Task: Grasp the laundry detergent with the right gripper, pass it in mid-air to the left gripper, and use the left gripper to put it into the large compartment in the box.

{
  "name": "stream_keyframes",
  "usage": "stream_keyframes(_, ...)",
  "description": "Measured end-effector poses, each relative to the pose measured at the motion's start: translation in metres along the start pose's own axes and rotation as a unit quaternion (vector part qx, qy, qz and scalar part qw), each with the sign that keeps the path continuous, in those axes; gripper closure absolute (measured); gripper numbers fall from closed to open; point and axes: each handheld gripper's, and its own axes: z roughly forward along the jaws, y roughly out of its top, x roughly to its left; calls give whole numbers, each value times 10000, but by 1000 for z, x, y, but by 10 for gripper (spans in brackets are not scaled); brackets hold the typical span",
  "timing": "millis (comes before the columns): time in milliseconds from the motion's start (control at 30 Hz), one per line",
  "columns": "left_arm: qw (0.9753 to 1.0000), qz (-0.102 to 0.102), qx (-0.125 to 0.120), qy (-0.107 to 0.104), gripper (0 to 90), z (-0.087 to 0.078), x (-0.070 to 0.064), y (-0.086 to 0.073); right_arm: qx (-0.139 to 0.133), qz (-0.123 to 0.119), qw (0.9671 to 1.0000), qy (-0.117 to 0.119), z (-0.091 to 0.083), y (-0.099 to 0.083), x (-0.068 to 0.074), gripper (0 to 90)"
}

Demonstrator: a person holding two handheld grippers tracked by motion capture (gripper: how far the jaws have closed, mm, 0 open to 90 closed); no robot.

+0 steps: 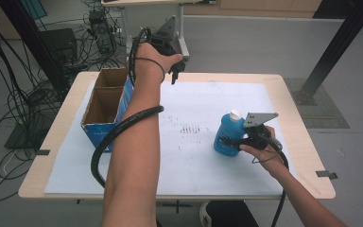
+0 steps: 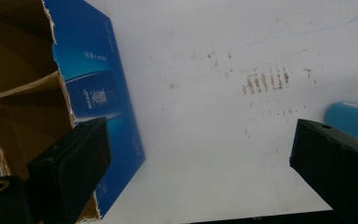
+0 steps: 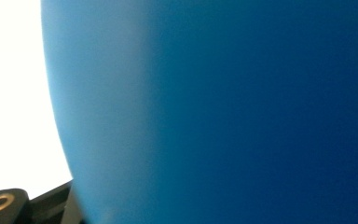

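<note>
Plainly the matter turns on the blue plastic bottle with the white cap, which stands upright on the white sheet covering the wooden table, its long axis vertical; the right gripper meets it from the side away from the open blue cardboard box with brown compartments, and its jaws look closed against the bottle's lower body, though the high view hides part of the contact; in the right gripper view the bottle's blue wall presses right up to the lens, which suits a firm hold.

The left gripper hangs above the table's far edge, beyond the far corner of the box; its jaws stand wide apart with nothing between them, as the left gripper view makes clear, where the box lies at one side and a sliver of the bottle at the other.

Judging from this, the likely move is carrying the bottle across to the box; the box lies well apart from the bottle, toward the person's left, with bare sheet and faint reddish marks between; the right hand is the nearer by far. The box walls would have to be cleared by lifting first; the raised left forearm crosses beside the box and may crowd the path.
</note>
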Motion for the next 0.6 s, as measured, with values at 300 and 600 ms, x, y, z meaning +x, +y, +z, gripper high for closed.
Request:
stream_keyframes(300,10000,47,-23,-2,57,-3,-1,0,2,10,10000,-8,0,0,0,442)
stream_keyframes(600,9999,116,-39,-52,58,-6,0,-1,60,17,10000,-26,0,2,1,442)
